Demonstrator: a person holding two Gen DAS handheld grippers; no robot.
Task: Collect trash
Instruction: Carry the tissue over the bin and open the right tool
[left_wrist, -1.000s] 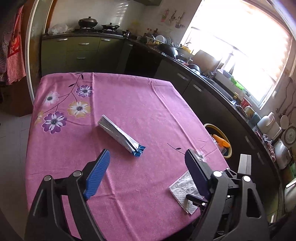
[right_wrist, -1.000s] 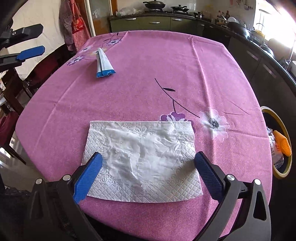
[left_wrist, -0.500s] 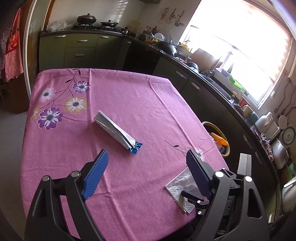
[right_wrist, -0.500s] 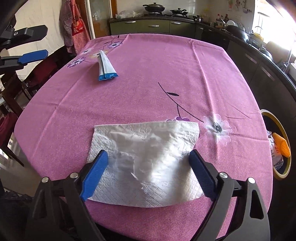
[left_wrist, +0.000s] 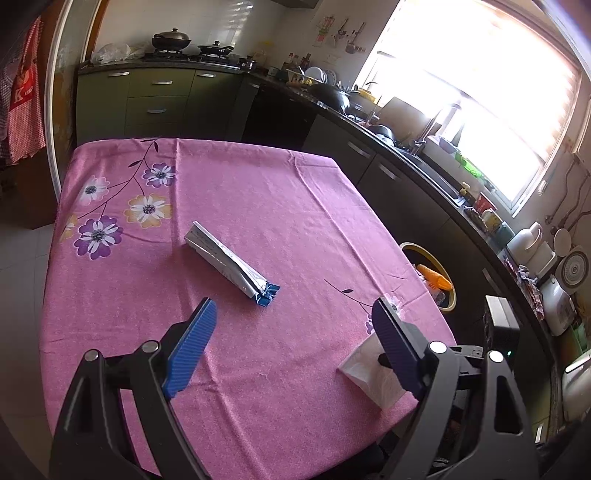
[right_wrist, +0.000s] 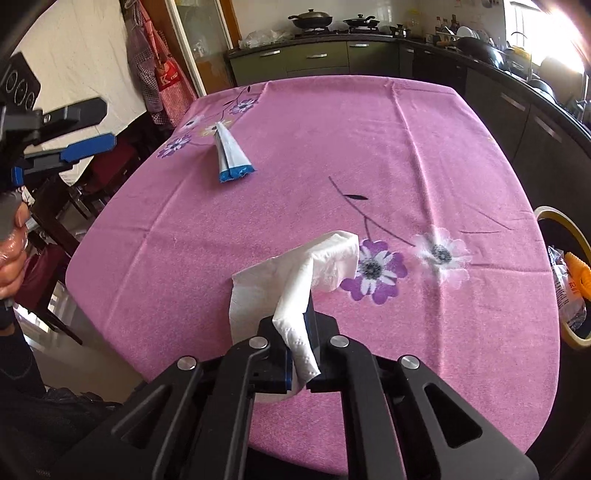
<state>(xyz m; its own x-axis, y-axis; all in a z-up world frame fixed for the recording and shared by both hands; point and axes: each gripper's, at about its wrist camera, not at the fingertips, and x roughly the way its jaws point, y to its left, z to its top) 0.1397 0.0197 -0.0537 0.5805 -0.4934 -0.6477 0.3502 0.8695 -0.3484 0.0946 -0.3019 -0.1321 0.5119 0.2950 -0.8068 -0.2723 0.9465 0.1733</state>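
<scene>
A: Where is the trash right now?

B: The white napkin (right_wrist: 295, 291) is bunched up at the near edge of the pink tablecloth (right_wrist: 332, 155), pinched between the pressed-together jaws of the right gripper (right_wrist: 300, 345). The silver wrapper with a blue end (left_wrist: 231, 264) lies flat near the middle of the table, well apart from the napkin.

A: And the other gripper?

B: The left gripper (left_wrist: 291, 332) hangs above the near side of the table, jaws spread wide with nothing between them; the wrapper lies just beyond its fingertips.

A: Any container for the trash?

B: A round bin with a yellow rim (left_wrist: 437, 273) stands on the floor just off the table's right edge, between it and the dark cabinets.

A: What is in it?

B: An orange object (right_wrist: 580, 269) and a clear plastic wrapper (right_wrist: 565, 291) beside it. What they are exactly I cannot tell.
</scene>
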